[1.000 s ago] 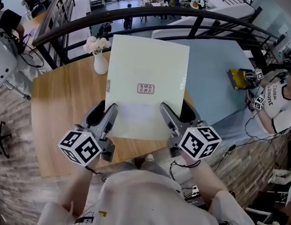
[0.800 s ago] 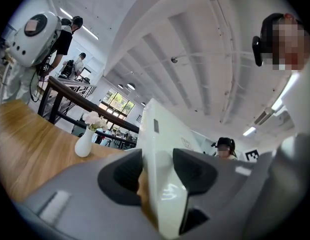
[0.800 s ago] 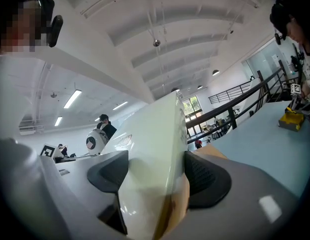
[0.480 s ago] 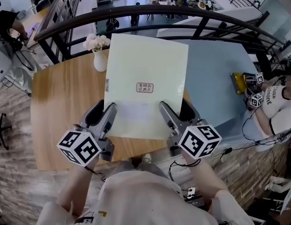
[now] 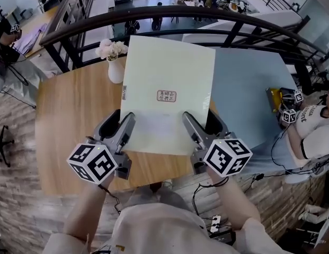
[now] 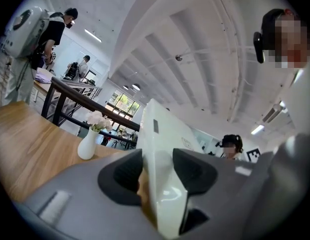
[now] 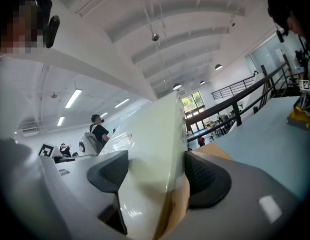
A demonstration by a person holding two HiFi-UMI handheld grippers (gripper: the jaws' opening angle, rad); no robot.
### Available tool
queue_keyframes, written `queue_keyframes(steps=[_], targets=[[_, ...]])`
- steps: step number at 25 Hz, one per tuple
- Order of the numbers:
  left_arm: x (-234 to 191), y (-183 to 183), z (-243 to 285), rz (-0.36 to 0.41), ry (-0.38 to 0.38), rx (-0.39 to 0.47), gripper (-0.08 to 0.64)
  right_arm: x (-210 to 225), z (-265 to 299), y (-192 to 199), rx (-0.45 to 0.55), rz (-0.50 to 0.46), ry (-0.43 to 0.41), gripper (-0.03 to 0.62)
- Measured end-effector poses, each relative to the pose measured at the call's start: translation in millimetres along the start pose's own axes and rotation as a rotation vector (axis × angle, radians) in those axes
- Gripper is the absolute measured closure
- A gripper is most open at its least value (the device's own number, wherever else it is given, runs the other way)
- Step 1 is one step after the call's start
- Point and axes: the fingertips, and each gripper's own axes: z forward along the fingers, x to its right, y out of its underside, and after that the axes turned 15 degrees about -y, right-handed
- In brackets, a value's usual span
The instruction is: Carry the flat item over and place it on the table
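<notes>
Now mid-carry, my left gripper and right gripper each clamp the near edge of the flat item. It juts toward 12 o'clock, long axis away from me, above the wooden worktop. A flower vase stands at 11 o'clock, with a railing beyond.

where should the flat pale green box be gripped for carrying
By its near edge, from the person's side, one grip toward each corner. The flat pale green box is thin enough for the jaws but wide, so spaced grips, as the left gripper and right gripper have, likely stop it twisting.
</notes>
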Motion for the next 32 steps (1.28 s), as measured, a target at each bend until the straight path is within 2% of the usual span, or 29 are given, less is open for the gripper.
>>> queue_keyframes(steps=[10,15,21,32], targets=[[-25,-5,85,0.015,-0.024,-0.013,0.370,65,63,-5,-0.024,0.016,0.012,0.247],[-43,1,120,0.018,-0.060,-0.014,0.370,94,96,2,-0.053,0.030,-0.003,0.247],[-73,26,157,-0.025,-0.085,-0.073,0.371,130,130,30,-0.107,0.061,-0.005,0.245],[-135,74,236,-0.030,-0.138,-0.167,0.373,196,194,92,-0.183,0.158,0.036,0.245]])
